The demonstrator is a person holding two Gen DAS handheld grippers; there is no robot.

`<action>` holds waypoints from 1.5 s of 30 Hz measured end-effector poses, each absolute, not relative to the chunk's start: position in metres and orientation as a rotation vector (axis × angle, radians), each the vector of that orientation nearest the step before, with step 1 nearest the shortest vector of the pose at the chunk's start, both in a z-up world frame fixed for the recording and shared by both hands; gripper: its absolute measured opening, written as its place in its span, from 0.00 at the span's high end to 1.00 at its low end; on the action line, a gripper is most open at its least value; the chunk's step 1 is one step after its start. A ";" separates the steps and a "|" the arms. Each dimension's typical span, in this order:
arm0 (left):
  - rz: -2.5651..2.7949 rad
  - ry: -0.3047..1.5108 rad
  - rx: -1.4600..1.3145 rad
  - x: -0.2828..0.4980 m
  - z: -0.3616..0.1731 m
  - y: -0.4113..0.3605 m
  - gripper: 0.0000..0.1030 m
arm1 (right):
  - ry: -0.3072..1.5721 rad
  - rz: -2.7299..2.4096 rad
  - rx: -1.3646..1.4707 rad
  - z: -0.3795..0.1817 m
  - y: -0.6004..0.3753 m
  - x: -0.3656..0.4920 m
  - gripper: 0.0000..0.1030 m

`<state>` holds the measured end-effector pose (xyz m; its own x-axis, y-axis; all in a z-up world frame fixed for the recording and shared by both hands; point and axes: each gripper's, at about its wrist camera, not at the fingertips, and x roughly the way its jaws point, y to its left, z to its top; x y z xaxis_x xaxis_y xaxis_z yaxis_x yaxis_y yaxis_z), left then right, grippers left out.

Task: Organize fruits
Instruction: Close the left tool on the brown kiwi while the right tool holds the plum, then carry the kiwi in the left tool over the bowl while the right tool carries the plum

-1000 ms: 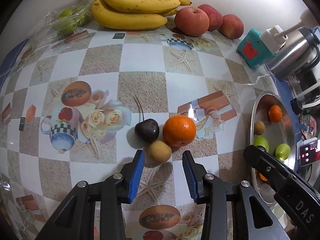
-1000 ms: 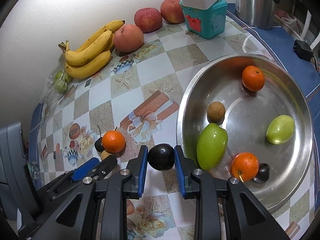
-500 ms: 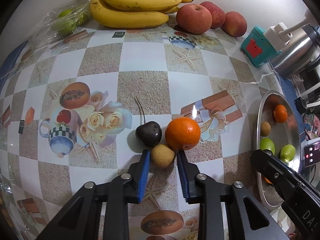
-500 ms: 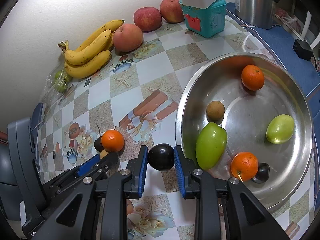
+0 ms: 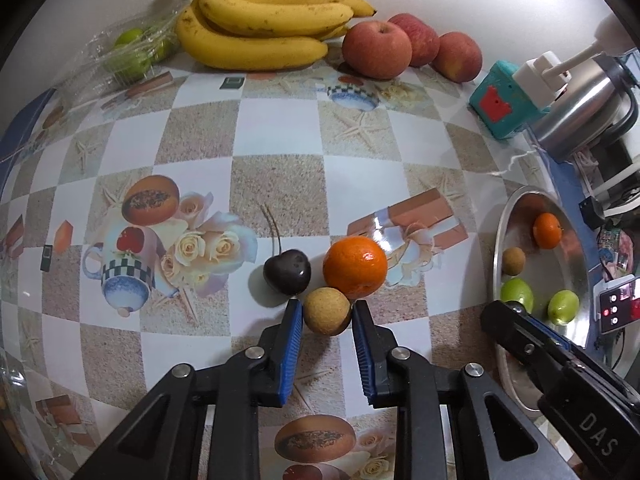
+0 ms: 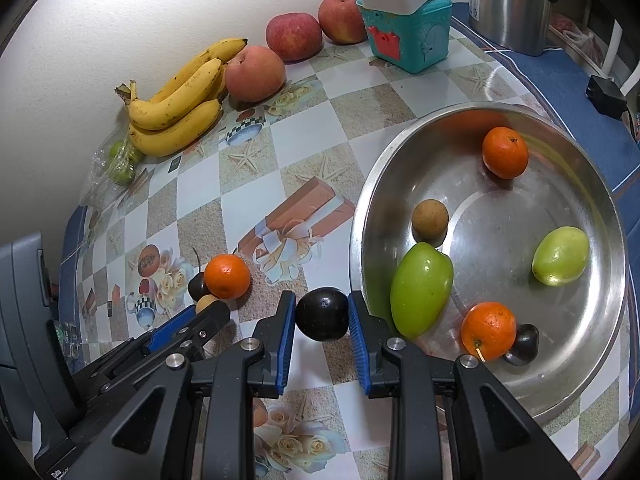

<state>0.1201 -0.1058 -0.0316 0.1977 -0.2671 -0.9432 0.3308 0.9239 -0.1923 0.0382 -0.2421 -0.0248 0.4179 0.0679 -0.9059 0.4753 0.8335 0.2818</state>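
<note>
My left gripper (image 5: 326, 314) is shut on a small tan longan (image 5: 326, 310) on the table, with a dark cherry (image 5: 287, 271) and an orange (image 5: 355, 266) just beyond it. My right gripper (image 6: 322, 314) is shut on a dark plum (image 6: 321, 313), held beside the left rim of the steel bowl (image 6: 600, 376). The bowl holds two oranges (image 6: 505, 152), a longan (image 6: 430, 218), two green fruits (image 6: 421, 289) and a dark cherry (image 6: 522, 345). The left gripper also shows in the right wrist view (image 6: 208, 307).
Bananas (image 5: 260, 26), three apples (image 5: 378, 54) and a bag of green fruit (image 5: 128, 54) lie along the wall. A teal box with a white power strip (image 6: 406, 26) and a steel kettle (image 6: 516, 0) stand behind the bowl.
My left gripper moved forward and closed from wide open onto the longan. The right gripper held the plum almost still.
</note>
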 end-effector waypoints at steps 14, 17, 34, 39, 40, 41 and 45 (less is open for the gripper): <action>-0.503 1.208 0.052 0.109 0.012 -0.123 0.73 | 1.092 -0.300 0.593 -0.014 -0.257 0.025 0.73; -0.529 1.196 0.069 0.103 0.017 -0.133 0.73 | 1.084 -0.312 0.613 -0.013 -0.266 0.020 0.73; -0.739 1.173 0.176 0.055 0.015 -0.204 0.73 | 1.020 -0.455 0.746 -0.011 -0.337 -0.020 0.73; -0.763 1.198 0.205 0.045 0.006 -0.217 0.73 | 1.015 -0.462 0.770 -0.015 -0.345 -0.024 0.73; -0.763 1.204 0.207 0.043 0.004 -0.218 0.73 | 1.018 -0.460 0.772 -0.016 -0.345 -0.024 0.73; -0.764 1.211 0.209 0.042 0.001 -0.220 0.73 | 1.022 -0.457 0.773 -0.018 -0.345 -0.023 0.73; -0.774 1.236 0.225 0.037 -0.008 -0.227 0.73 | 1.041 -0.455 0.775 -0.025 -0.345 -0.022 0.73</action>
